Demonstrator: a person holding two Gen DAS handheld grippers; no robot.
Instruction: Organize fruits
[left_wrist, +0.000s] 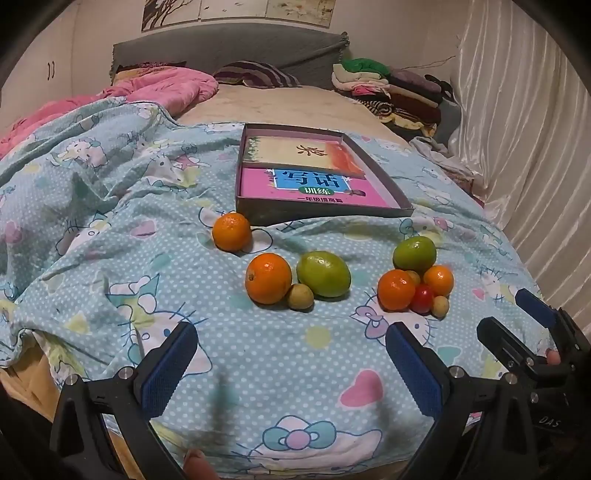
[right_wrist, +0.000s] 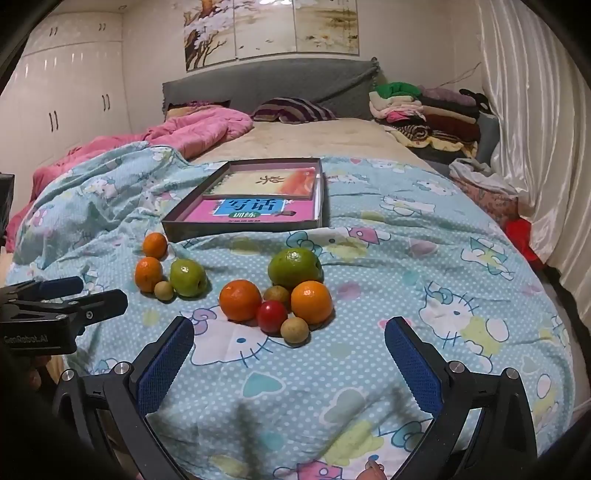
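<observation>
Fruits lie on a blue Hello Kitty bedsheet (left_wrist: 258, 369). A left group has two oranges (left_wrist: 232, 232) (left_wrist: 268, 278), a green fruit (left_wrist: 323, 274) and a small tan fruit (left_wrist: 300, 296). A right group (right_wrist: 291, 295) has a green fruit (right_wrist: 294, 267), two oranges (right_wrist: 240, 300) (right_wrist: 311, 301), a red tomato (right_wrist: 272, 316) and small tan fruits (right_wrist: 294, 330). A shallow box (left_wrist: 314, 214) holding books lies behind them. My left gripper (left_wrist: 291, 363) is open, short of the left group. My right gripper (right_wrist: 290, 360) is open, just short of the right group.
A pink quilt (right_wrist: 192, 133) is bunched at the far left of the bed. Folded clothes (right_wrist: 424, 110) are stacked at the far right by the white curtain (right_wrist: 535, 147). White wardrobes (right_wrist: 66, 92) stand at the left.
</observation>
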